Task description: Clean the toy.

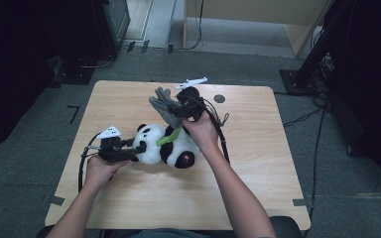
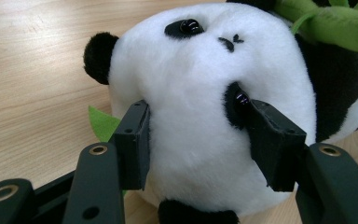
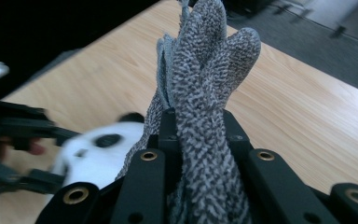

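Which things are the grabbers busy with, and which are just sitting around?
Busy with:
- toy panda, squeezed at the head by the left gripper
- grey glove, pinched in the right gripper

Just sitting around:
- dark round spot on the table
- wooden cabinet on the floor behind

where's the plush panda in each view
High view: plush panda lies mid-table, its head between the left gripper jaws.
Left gripper view: its white head sits centre, pinched by the jaws.
Right gripper view: blurred, lower left, behind the grey glove.
Shared landmark: the panda's black eye patches.
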